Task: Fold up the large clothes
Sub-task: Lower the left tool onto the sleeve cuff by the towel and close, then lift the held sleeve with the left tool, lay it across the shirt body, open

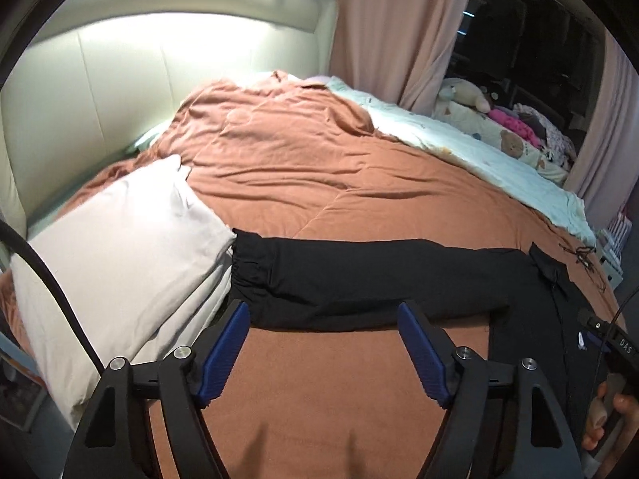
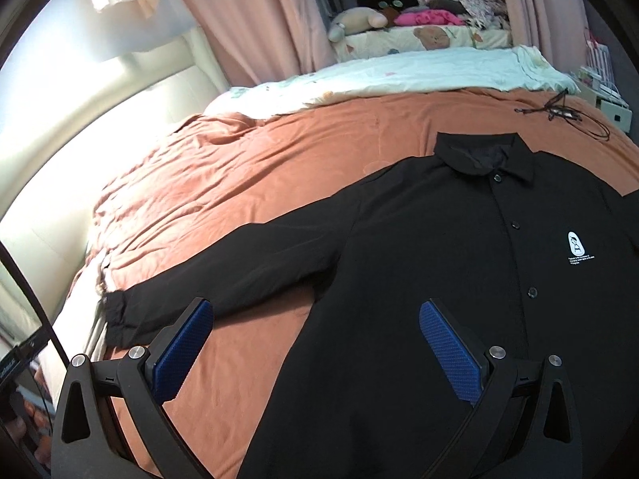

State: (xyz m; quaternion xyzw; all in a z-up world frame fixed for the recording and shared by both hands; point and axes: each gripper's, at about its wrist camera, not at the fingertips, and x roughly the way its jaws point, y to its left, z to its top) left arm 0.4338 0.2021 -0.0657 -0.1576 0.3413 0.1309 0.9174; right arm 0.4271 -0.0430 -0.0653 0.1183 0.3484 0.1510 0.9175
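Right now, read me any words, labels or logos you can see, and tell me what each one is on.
"DAS": white letters on the black handle of the right tongs' device, seen from the left wrist view.
White oval logo with a small figure, on the chest of the black shirt: no readable words inside.
Small white lines of print under that logo: too small to read.

Black jacket (image 2: 439, 279) with a white chest logo (image 2: 575, 244) and black buttons. Rust-orange bedspread (image 1: 319, 159); white pillow (image 1: 112, 271); pale mint sheet (image 2: 399, 72) at the far side. Pink curtains (image 1: 391, 32). Blue textured pads (image 2: 451, 355) on black hand-held gripper fingers.
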